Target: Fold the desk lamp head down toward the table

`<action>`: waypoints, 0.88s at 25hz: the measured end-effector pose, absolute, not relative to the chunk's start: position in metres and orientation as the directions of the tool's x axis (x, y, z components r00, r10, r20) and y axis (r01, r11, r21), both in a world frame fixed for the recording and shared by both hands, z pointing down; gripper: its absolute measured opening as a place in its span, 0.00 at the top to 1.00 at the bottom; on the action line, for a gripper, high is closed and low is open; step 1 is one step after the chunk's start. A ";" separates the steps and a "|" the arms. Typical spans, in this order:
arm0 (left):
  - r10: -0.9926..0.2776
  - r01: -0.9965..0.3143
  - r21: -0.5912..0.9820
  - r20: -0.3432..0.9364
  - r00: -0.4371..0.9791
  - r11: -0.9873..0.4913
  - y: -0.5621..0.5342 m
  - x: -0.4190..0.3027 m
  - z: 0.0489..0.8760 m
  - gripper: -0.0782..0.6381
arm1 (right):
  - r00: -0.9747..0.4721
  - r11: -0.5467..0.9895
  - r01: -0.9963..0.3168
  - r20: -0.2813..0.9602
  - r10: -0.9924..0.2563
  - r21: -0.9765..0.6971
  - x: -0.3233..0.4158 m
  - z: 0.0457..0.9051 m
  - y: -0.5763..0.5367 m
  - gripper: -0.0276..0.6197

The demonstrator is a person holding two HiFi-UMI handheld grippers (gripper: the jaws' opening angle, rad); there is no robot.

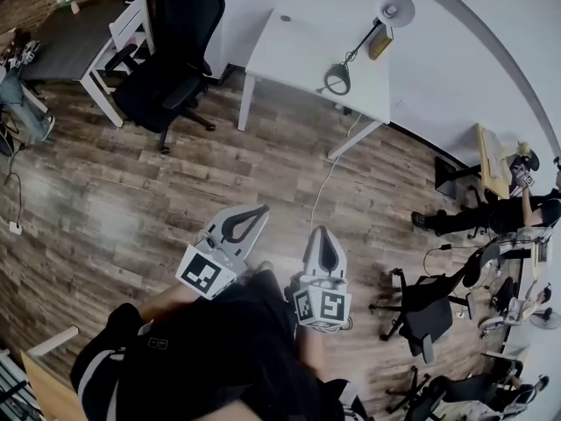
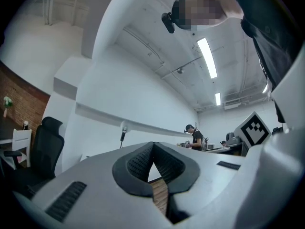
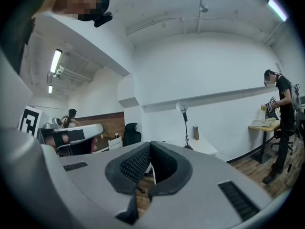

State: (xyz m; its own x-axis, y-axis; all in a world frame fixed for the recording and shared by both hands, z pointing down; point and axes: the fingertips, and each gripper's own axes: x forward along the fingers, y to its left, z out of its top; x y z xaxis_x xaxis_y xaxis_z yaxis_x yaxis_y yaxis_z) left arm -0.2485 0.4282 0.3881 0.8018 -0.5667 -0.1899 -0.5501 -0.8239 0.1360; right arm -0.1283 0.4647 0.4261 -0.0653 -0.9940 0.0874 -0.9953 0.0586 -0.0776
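Observation:
The desk lamp (image 1: 359,46) stands on the white desk (image 1: 289,51) across the room, its arm upright and its round white head (image 1: 396,9) raised above the dark base (image 1: 337,79). In the right gripper view the lamp (image 3: 184,112) shows far off above the jaws; in the left gripper view the lamp (image 2: 123,133) is a small shape against the wall. My left gripper (image 1: 260,210) (image 2: 153,144) and right gripper (image 1: 323,231) (image 3: 150,144) are both shut and empty. They are held side by side over the wooden floor, far short of the desk.
A small brown box (image 1: 379,42) stands by the lamp. A black office chair (image 1: 171,68) and a white chair (image 1: 131,26) stand left of the desk. A white cable (image 1: 326,181) runs across the floor. More office chairs (image 1: 428,312) and a seated person (image 1: 526,207) are at the right.

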 end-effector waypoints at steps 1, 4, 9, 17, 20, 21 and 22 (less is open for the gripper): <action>-0.562 -0.546 0.136 -0.190 0.805 -0.827 0.427 -0.251 0.389 0.86 | -0.063 0.056 -0.996 0.088 -0.994 -0.076 -0.131 0.428 0.463 0.94; -0.555 -0.539 0.129 -0.192 0.810 -0.832 0.423 -0.255 0.394 0.86 | -0.057 0.049 -0.996 0.093 -0.994 -0.078 -0.136 0.433 0.458 0.94; -0.567 -0.546 0.155 -0.165 0.807 -0.823 0.406 -0.251 0.406 0.86 | -0.063 0.053 -0.995 0.118 -0.991 -0.085 -0.133 0.442 0.440 0.94; -0.590 -0.579 0.110 -0.144 0.795 -0.808 0.344 -0.205 0.410 0.86 | -0.105 0.095 -0.990 0.095 -0.990 -0.102 -0.087 0.448 0.369 0.94; -0.606 -0.597 0.105 -0.147 0.782 -0.796 0.313 -0.182 0.404 0.86 | -0.123 0.115 -0.988 0.082 -0.989 -0.100 -0.063 0.445 0.333 0.94; -0.611 -0.603 0.102 -0.144 0.778 -0.791 0.302 -0.173 0.402 0.86 | -0.130 0.122 -0.987 0.080 -0.988 -0.100 -0.054 0.443 0.322 0.94; -0.617 -0.610 0.099 -0.142 0.774 -0.787 0.291 -0.163 0.401 0.86 | -0.137 0.129 -0.987 0.080 -0.987 -0.099 -0.044 0.441 0.310 0.94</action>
